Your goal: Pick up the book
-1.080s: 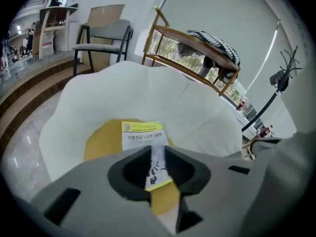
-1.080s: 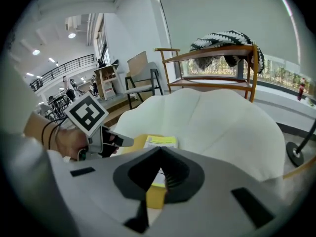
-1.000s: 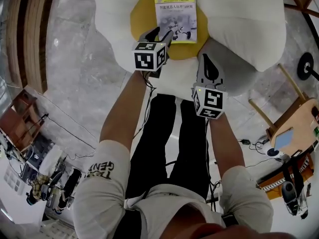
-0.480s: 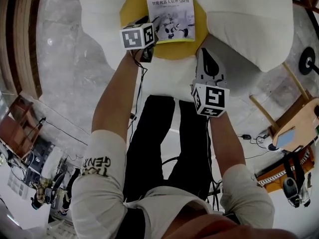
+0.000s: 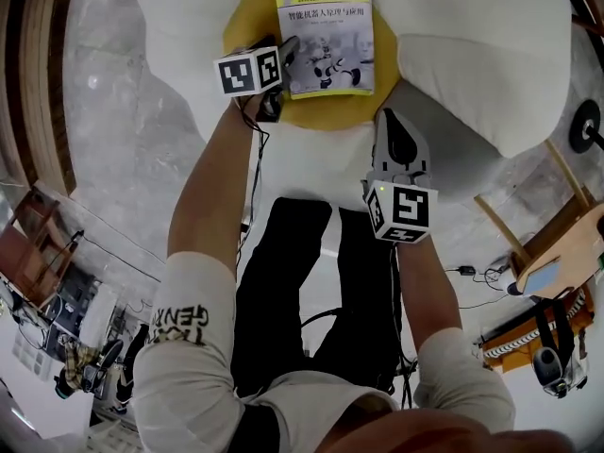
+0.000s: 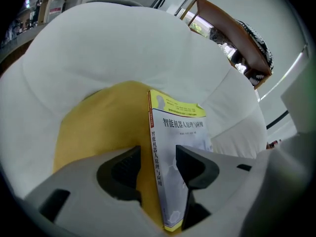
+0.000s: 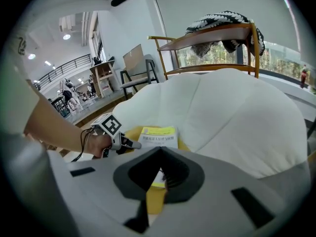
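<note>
The book, white cover with a yellow top band, lies flat on the yellow centre of a big white flower-shaped cushion. My left gripper reaches down at the book's left edge. In the left gripper view the book's spine runs between the two pads, which are opening and do not press on it. My right gripper hangs lower over the white cushion, short of the book, jaws together and empty. The right gripper view shows the book just beyond my right gripper.
Grey marble floor surrounds the cushion. A wooden chair with a black-and-white knitted cloth stands behind it. Wooden furniture and cables lie at the right, a wooden frame at the left. The person's legs are below.
My left gripper has dropped and moved to the book's left edge, its jaws now astride the spine. The right gripper has sunk slightly.
</note>
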`<state>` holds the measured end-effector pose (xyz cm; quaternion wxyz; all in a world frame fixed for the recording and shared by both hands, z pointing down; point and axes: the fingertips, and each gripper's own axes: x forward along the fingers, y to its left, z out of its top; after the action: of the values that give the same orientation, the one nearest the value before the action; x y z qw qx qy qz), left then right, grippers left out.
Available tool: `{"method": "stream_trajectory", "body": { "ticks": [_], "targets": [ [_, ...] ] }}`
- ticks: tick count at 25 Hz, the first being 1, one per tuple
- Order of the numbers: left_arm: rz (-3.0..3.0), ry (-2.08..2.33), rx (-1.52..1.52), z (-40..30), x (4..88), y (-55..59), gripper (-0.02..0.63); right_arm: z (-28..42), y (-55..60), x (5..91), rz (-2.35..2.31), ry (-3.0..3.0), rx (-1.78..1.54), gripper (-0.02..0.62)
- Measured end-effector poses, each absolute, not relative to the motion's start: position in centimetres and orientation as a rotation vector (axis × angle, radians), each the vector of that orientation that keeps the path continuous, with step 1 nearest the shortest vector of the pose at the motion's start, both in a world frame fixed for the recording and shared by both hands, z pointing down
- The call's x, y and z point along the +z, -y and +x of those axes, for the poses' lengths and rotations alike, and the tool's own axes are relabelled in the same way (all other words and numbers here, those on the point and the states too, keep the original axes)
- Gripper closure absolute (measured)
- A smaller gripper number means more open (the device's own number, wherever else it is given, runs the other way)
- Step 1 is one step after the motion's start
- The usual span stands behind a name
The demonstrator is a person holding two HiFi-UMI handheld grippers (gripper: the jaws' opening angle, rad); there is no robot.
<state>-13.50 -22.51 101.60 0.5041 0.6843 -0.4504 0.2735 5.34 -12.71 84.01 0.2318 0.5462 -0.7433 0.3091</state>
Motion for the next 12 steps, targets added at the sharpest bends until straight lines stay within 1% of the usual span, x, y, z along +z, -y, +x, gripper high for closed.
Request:
{"method": "stream_trajectory", "body": {
  "ticks": [8, 9, 11, 12],
  "targets": [
    [1.687, 0.944, 0.618, -11.9, 101.9, 22.0, 0.382, 5.5, 12.3, 84.8, 1.489, 2.032, 0.87, 0.572],
    [1.661, 0.932, 0.586, -11.8, 102.0, 21.9, 0.388, 5.4, 12.1, 84.8, 1.484, 2.031, 0.874, 0.572],
    [1.597, 0.903, 0.499, -11.7, 101.9, 21.8, 0.425, 5.2, 11.9, 84.8, 1.472, 2.038, 0.877, 0.572],
    [1.575, 0.886, 0.465, -11.7, 101.8, 21.7, 0.425, 5.0, 11.9, 84.7, 1.466, 2.046, 0.877, 0.572]
  ]
}}
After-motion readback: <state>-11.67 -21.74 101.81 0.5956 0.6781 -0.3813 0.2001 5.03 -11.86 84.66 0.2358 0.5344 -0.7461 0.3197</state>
